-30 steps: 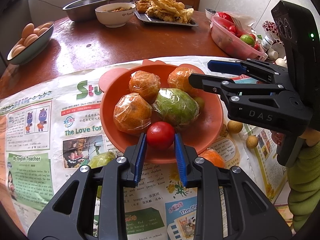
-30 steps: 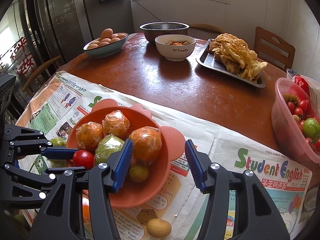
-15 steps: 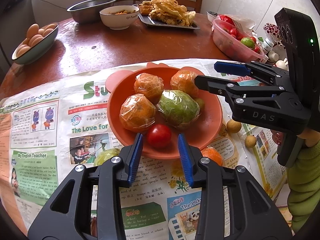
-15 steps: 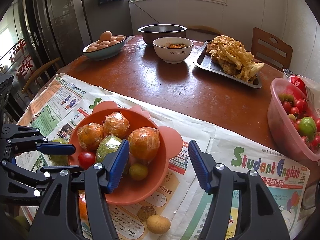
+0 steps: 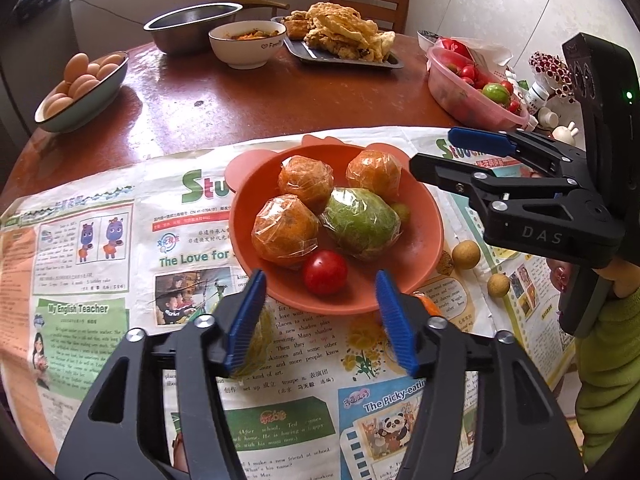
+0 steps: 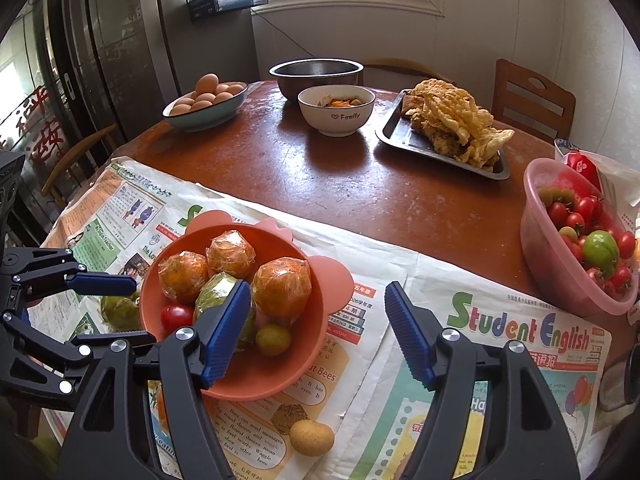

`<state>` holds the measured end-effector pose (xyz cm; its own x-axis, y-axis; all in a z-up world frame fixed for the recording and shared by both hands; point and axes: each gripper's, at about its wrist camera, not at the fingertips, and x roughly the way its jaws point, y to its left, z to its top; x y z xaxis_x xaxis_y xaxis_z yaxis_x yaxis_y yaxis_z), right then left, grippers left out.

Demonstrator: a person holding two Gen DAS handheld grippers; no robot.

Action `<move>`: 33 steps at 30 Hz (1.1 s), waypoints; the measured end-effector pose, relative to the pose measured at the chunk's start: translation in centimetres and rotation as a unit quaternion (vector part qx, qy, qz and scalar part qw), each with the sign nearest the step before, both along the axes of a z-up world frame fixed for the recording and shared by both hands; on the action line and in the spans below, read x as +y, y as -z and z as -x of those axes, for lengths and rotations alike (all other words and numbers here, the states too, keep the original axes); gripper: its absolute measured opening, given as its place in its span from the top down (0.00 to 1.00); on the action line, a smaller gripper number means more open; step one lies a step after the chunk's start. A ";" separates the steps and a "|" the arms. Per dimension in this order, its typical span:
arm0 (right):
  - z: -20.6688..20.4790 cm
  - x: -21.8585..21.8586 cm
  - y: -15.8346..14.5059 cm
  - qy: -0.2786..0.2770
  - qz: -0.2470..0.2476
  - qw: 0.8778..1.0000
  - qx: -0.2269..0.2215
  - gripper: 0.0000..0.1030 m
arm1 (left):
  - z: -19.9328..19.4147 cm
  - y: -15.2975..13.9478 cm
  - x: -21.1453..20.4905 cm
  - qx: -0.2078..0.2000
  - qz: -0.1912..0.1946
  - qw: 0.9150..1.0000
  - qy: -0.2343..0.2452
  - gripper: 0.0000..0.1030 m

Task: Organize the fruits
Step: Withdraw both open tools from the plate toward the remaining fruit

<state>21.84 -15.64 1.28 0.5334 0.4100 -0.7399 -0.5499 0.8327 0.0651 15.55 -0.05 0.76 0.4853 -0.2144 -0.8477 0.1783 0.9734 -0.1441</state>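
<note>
An orange bowl (image 5: 424,240) on newspaper holds three wrapped oranges (image 5: 285,229), a wrapped green fruit (image 5: 362,222), a red tomato (image 5: 325,272) and a small green fruit (image 6: 273,339). My left gripper (image 5: 320,320) is open and empty, just short of the bowl's near rim; it also shows in the right wrist view (image 6: 120,308). My right gripper (image 6: 316,332) is open and empty above the bowl's right edge; it also shows in the left wrist view (image 5: 436,152). A wrapped green fruit (image 5: 256,340) and an orange fruit (image 5: 426,304) lie on the paper behind my left fingers.
Two small brown fruits (image 5: 466,254) lie right of the bowl, one (image 6: 312,437) near my right gripper. A pink tub of tomatoes (image 6: 580,236), an egg dish (image 6: 206,106), a white bowl (image 6: 336,110), a steel bowl (image 6: 316,74) and a tray of fried food (image 6: 452,128) stand behind.
My left gripper opened, let go of the red tomato into the bowl, and drew back. My right gripper stayed open and shifted slightly.
</note>
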 end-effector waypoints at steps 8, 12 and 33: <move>0.6 -0.7 -0.8 0.012 -0.004 1.000 -0.011 0.22 | 0.3 -0.9 0.6 -0.010 -0.003 1.000 -0.013 0.31; 1.1 -1.0 -1.3 0.016 -0.006 1.000 -0.017 0.19 | 0.7 -1.5 0.9 -0.018 -0.004 1.000 -0.018 0.23; 4.4 -2.5 -4.7 0.034 -0.016 0.997 -0.062 0.10 | 2.7 -3.8 2.6 -0.049 -0.007 0.997 -0.051 0.09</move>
